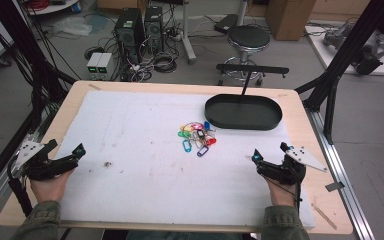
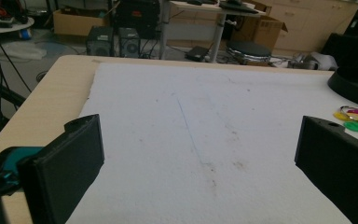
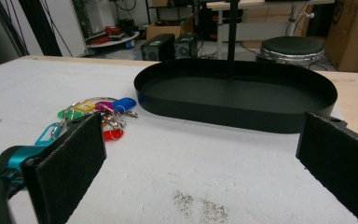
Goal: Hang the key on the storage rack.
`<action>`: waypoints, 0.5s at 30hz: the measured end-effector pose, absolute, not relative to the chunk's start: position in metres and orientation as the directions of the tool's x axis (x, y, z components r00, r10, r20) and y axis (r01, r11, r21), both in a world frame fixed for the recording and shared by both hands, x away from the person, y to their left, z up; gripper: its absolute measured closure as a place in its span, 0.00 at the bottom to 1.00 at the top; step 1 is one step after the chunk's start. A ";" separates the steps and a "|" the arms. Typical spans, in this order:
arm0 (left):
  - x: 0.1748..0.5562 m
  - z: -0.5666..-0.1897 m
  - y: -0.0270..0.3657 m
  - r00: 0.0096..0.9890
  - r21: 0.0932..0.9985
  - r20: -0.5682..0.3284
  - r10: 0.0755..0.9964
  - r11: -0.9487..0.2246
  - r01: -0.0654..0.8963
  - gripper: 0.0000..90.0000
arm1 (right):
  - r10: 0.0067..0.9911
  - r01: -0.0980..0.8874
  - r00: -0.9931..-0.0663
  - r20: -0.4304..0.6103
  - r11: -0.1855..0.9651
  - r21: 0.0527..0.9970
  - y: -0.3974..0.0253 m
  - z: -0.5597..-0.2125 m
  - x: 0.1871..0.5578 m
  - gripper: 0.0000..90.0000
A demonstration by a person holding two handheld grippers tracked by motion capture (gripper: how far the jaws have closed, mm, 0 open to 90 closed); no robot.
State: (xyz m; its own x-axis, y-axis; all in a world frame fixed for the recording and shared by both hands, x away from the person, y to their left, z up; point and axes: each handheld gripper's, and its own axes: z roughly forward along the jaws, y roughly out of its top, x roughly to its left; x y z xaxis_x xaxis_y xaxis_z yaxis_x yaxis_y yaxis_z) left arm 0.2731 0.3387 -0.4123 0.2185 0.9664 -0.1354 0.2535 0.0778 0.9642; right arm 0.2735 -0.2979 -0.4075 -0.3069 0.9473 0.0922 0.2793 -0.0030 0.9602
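— Status? 
— Left tongs (image 1: 80, 150) and right tongs (image 1: 268, 153) both gaping, empty, near the table's (image 1: 80, 95) front corners. 
— The key tags (image 1: 196, 136)? 
— Mid-table, just beside the black tray (image 1: 243, 112) — tangled rings could snag and drag.

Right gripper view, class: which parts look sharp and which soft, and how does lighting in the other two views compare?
Right gripper view: the black tray is fairly sharp, the near jaws slightly soft, the tray's inside very dark. Left gripper view: dim, with the key tags cut by the right edge. High view: even light, no hard shadows on the white mat; the key tags look small and blurry.
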 end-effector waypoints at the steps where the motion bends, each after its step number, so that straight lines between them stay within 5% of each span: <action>1: 0.273 -0.412 0.339 0.218 0.965 -0.140 0.966 0.084 0.247 0.02 | 0.948 0.282 -0.305 0.090 0.000 0.959 -0.297 -0.407 0.273 0.00; 15: 0.275 -0.412 0.338 0.212 0.965 -0.155 0.965 0.101 0.243 0.02 | 0.951 0.290 -0.295 0.089 0.000 0.957 -0.303 -0.406 0.269 0.00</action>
